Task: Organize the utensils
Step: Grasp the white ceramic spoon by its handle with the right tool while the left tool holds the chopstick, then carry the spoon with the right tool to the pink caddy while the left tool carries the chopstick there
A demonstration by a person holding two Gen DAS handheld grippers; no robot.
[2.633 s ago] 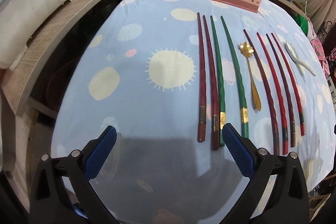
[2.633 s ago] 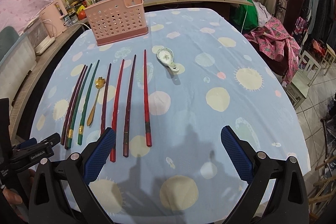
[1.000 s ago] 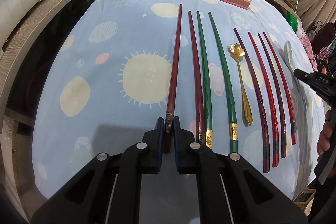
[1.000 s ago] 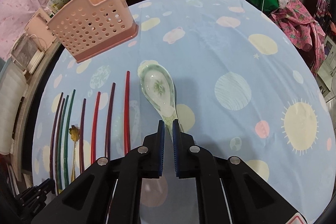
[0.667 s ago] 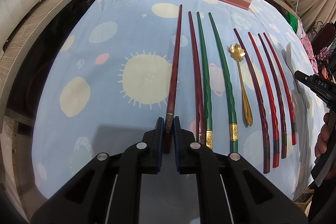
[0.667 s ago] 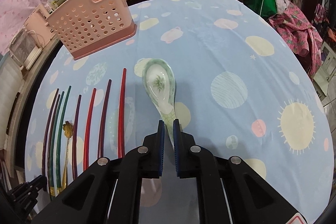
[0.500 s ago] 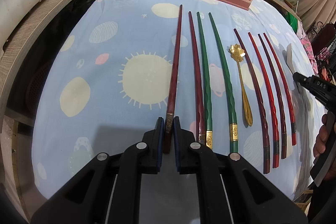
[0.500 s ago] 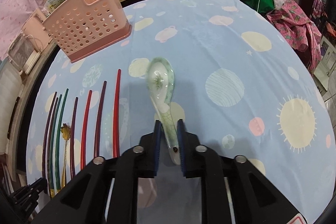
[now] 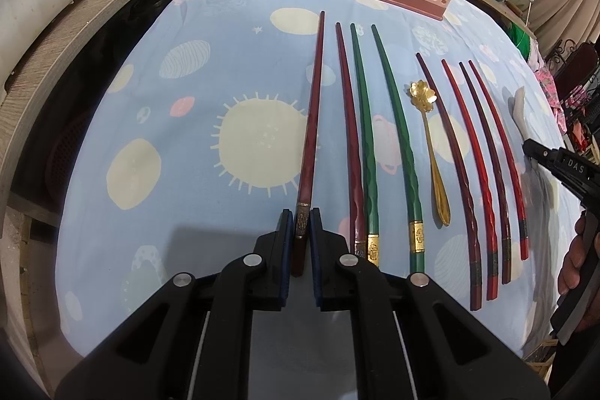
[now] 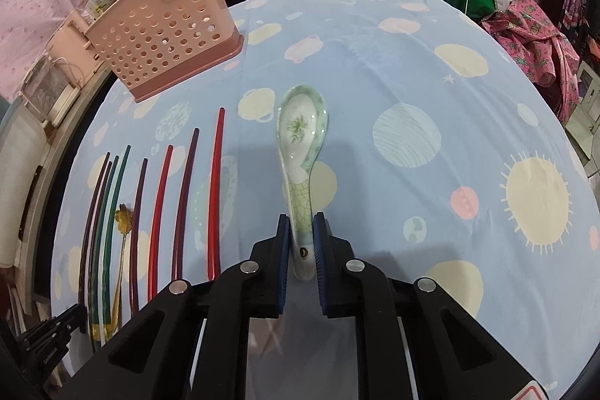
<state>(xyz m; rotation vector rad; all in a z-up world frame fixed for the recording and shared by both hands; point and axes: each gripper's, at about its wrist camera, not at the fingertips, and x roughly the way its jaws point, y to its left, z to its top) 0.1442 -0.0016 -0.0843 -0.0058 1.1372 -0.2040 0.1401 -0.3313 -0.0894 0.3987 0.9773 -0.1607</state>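
Gripping both: left gripper (image 9: 299, 226) pinches a chopstick (image 9: 312, 117), right gripper (image 10: 301, 239) a spoon (image 10: 300, 137).
End-held, either may pivot and slip before reaching the far basket (image 10: 161, 32).

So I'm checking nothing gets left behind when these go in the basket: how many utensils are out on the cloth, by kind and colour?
Dark red chopsticks: 4
Bright red chopsticks: 2
Green chopsticks: 2
Gold spoon: 1
Ceramic spoon: 1
Total: 10

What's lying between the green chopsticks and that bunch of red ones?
In the left wrist view, a gold flower-shaped spoon lies between the green chopsticks and the red chopsticks.
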